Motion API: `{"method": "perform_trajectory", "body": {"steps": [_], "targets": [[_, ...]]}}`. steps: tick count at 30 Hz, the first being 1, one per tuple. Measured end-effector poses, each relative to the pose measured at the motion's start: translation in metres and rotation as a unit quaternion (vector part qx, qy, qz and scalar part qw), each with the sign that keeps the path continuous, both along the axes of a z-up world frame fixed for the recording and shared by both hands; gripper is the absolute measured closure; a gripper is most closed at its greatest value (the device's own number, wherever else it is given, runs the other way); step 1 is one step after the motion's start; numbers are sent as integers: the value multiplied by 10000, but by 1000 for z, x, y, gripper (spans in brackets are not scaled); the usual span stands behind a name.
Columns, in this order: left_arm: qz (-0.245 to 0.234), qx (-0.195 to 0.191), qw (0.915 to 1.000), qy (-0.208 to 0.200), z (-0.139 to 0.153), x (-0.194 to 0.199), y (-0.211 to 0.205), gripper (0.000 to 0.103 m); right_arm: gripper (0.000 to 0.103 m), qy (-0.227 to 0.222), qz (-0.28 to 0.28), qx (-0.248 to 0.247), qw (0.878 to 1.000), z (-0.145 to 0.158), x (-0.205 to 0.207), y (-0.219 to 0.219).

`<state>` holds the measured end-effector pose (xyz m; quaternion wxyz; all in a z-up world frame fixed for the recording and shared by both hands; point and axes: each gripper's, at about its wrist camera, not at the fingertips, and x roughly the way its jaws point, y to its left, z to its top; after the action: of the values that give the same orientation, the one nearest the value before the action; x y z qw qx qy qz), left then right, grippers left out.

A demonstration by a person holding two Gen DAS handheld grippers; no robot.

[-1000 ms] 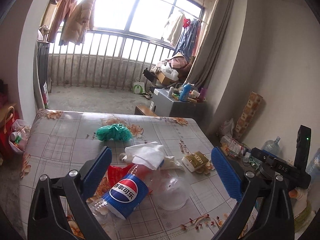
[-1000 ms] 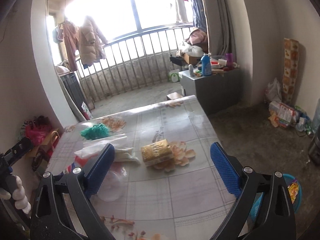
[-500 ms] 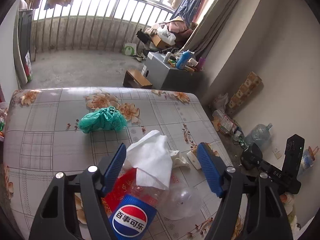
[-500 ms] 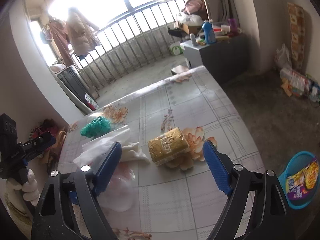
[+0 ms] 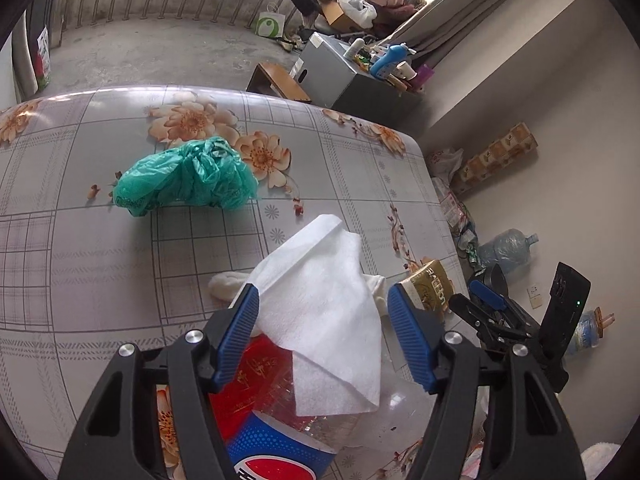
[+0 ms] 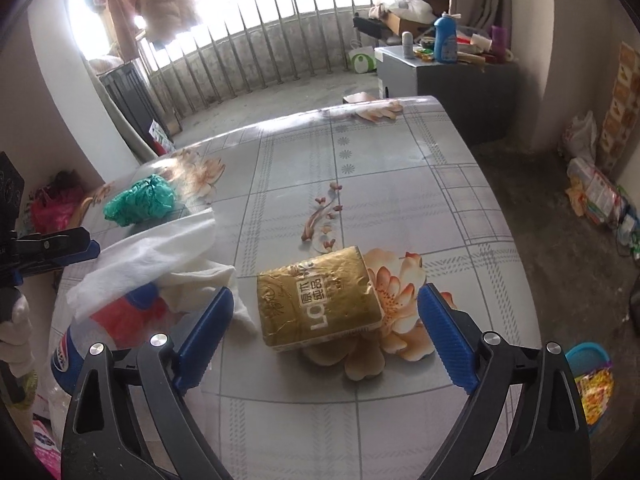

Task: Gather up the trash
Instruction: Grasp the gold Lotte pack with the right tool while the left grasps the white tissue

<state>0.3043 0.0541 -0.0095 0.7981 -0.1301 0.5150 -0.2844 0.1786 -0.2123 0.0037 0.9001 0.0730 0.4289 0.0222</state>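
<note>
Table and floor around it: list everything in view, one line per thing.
green plastic bag: one, teal green, crumpled, far side of the table.
white tissue: one, white, draped over the bottle, between the left fingers.
Pepsi bottle: one, clear with blue and red label, lying at the near edge.
gold tissue pack: one, gold, flat on the table ahead of the right fingers.
table: one, grey grid cloth with orange flowers.
grey cabinet: one, grey, beyond the table, cluttered top.
blue basket: one, blue, on the floor at right.
water jug: one, pale blue, on the floor.
left gripper: blue fingers, part open.
right gripper: blue fingers, opening, nothing between.
</note>
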Motion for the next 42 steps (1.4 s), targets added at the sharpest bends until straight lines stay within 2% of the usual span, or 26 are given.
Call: {"method": "perform_trajectory", "body": {"steps": [2,7,11,17,19,20,22,28,33,42], "targets": [[8,42,10000,16,-2,1,0,38,14,76,135,-50,9999,-6,5,0],[29,197,9998,-48,-8,5,1,49,14,228,283,-287,9989,-21,13,4],[32,275,9996,-31,-9,3,3,52,15,311,319,-236,9987,-26,16,5],[23,315,9993,-222,-5,-1,9,53,30,430,425,-9,9982,-33,23,7],[20,228,9996,-164,-10,2,11,66,32,407,411,-20,9983,-33,23,9],[31,197,9997,-108,-13,3,11,69,32,398,393,-20,9984,-32,23,9],[58,109,9999,-17,-18,5,13,81,33,379,359,15,9986,-32,22,9],[-27,-84,10000,0,-21,2,14,101,33,373,303,86,9988,-32,20,8],[73,-199,9997,-149,-6,-1,22,102,33,338,207,134,9991,-28,16,3],[-29,-431,9943,-971,51,-24,27,102,33,180,40,216,9996,-12,4,-6]]}}
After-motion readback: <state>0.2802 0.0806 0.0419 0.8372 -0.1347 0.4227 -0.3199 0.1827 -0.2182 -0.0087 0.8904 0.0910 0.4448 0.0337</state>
